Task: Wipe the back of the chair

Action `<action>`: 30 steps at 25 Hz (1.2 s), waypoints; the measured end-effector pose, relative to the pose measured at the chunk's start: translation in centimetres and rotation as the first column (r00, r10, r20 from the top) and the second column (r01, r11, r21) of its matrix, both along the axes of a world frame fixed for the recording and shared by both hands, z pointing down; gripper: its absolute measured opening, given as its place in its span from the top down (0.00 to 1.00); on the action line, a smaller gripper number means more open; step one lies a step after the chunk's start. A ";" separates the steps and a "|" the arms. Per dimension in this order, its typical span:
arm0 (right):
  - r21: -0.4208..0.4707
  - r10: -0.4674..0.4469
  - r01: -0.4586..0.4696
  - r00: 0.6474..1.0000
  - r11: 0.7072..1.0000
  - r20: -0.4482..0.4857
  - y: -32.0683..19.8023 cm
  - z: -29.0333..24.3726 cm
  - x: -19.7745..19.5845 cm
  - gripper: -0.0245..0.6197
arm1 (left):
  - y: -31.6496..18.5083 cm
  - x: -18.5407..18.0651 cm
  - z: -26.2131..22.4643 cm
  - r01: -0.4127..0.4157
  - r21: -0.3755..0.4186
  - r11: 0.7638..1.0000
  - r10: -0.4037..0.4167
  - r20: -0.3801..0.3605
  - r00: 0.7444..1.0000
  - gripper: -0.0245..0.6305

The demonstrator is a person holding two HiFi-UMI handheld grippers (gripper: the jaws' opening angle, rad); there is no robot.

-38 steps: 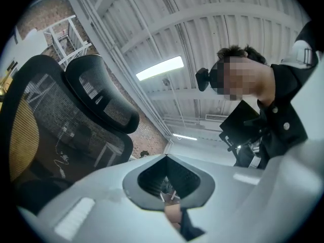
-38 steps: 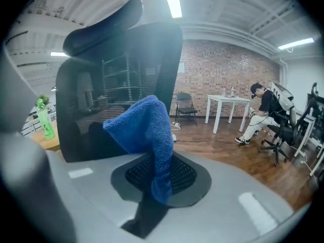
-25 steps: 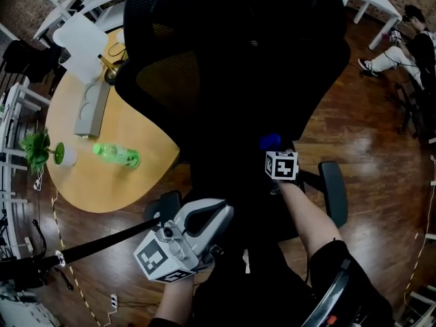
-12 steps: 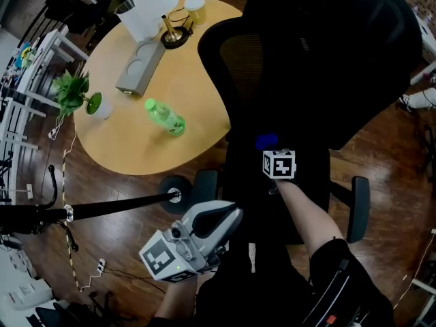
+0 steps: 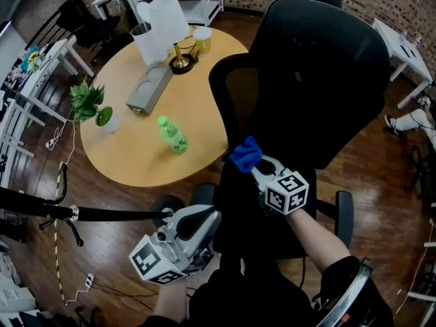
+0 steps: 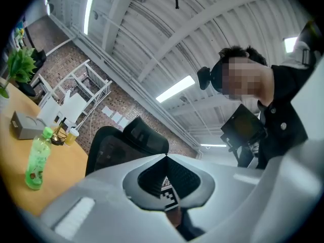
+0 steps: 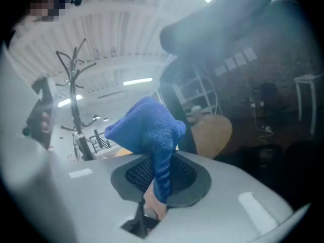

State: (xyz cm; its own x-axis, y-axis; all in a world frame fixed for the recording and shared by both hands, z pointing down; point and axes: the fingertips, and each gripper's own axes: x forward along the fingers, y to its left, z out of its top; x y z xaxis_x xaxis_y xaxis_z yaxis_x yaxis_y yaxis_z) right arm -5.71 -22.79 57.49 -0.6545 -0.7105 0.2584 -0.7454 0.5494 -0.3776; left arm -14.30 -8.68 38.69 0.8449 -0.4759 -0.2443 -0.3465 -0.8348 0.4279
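Head view | right tool (image 5: 256,169) clamps cloth (image 5: 245,153) near chair back (image 5: 320,73) edge | left tool (image 5: 206,218) closed

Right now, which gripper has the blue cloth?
The right gripper: its jaws are shut on the blue cloth. The left gripper is shut with nothing between its jaws.

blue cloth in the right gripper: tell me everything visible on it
The blue cloth is a small, fuzzy, terry-looking rag bunched into a lump. The right hand-held gripper is shut on a narrow fold of it, and the rest puffs out past the jaw tips as a loose wad. In the head view it sits at the lower left edge of the black mesh chair back. Whether it touches the chair cannot be told.
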 end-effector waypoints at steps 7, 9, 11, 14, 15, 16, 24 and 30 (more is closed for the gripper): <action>0.230 -0.016 -0.021 0.987 0.973 0.161 7.6 -15.2 4.3 0.88 | -0.5 1.9 -5.1 -0.081 0.114 0.990 0.090 -0.075 0.993 0.97; 0.279 0.004 -0.058 0.982 0.958 0.191 10.0 -17.7 5.8 0.88 | 0.2 2.8 -6.1 -0.121 0.145 0.982 0.132 -0.073 0.989 0.97; 0.333 0.034 -0.111 0.973 0.936 0.229 12.2 -20.3 7.5 0.88 | 0.9 3.9 -7.3 -0.159 0.179 0.971 0.174 -0.072 0.982 0.97; 0.416 0.073 -0.180 0.963 0.891 0.259 15.0 -23.6 9.5 0.88 | 1.7 5.0 -8.8 -0.195 0.220 0.956 0.217 -0.080 0.973 0.97; 0.442 0.082 -0.190 0.964 0.877 0.251 15.7 -24.3 10.0 0.88 | 1.8 5.4 -9.1 -0.206 0.229 0.951 0.228 -0.077 0.971 0.97; 0.461 0.091 -0.195 0.967 0.866 0.238 16.3 -24.7 10.4 0.88 | 2.0 6.0 -9.3 -0.217 0.235 0.947 0.240 -0.072 0.968 0.97; 0.464 0.143 -0.246 0.959 0.851 0.245 18.0 -25.0 12.5 0.88 | 3.3 8.7 -9.9 -0.271 0.256 0.928 0.298 -0.073 0.952 0.97; 0.496 0.157 -0.253 0.961 0.831 0.227 18.0 -26.1 13.2 0.88 | 3.6 8.9 -10.6 -0.262 0.273 0.926 0.296 -0.092 0.951 0.97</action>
